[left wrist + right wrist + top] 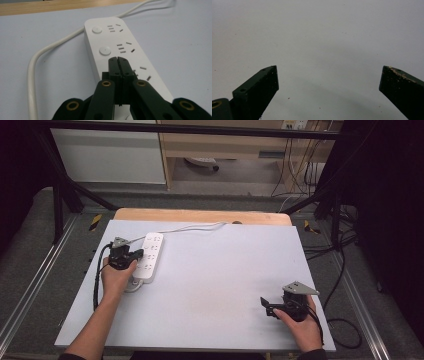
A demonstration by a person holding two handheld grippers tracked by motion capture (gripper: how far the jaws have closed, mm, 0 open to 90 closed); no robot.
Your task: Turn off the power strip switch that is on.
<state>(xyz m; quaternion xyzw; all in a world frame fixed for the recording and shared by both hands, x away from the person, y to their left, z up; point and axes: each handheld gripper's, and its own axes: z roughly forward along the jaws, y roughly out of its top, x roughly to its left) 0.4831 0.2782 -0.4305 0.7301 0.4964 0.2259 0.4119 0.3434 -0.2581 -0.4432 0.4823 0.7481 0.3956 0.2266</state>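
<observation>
We judge the white power strip (120,47) rigid, light and slick, best pinched across its narrow sides; above its button row the left gripper (117,60) is closed on nothing, while well away from the strip the right gripper (328,82) gapes wide, empty.

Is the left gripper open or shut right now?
Shut: the left gripper has its jaws pressed together, empty, over the power strip.

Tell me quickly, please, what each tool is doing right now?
Left tool: closed, empty, over the power strip.
Right tool: open, empty, over the table.
</observation>
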